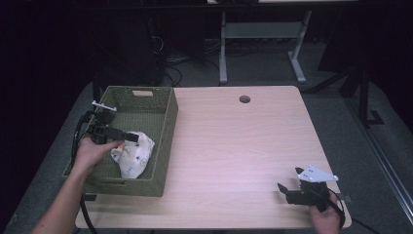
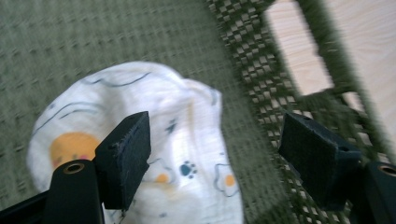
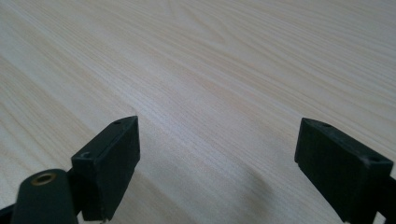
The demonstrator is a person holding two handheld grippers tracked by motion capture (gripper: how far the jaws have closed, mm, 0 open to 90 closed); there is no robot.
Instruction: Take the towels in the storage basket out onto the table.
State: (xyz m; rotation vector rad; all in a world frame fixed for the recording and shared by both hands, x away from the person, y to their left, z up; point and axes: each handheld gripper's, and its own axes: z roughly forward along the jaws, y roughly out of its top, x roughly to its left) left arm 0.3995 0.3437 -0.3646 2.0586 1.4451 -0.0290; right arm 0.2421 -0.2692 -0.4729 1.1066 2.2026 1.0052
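Left tongs (image 2: 215, 158), released, hover over soft printed cloth (image 2: 140, 140) in woven basket (image 1: 165, 117); right tongs (image 3: 217, 168), at 5 o'clock, released above smooth wooden table (image 3: 210, 60).

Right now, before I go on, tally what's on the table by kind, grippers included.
Green woven basket: 1
White printed cloth, lying in the basket: 1
Grippers: 2, the left gripper open over the cloth, the right gripper open over bare table
Total: 4

White cloth (image 1: 132, 154) with little printed cartoon motifs lies crumpled in my green basket (image 1: 165, 141), near-right corner, at left.
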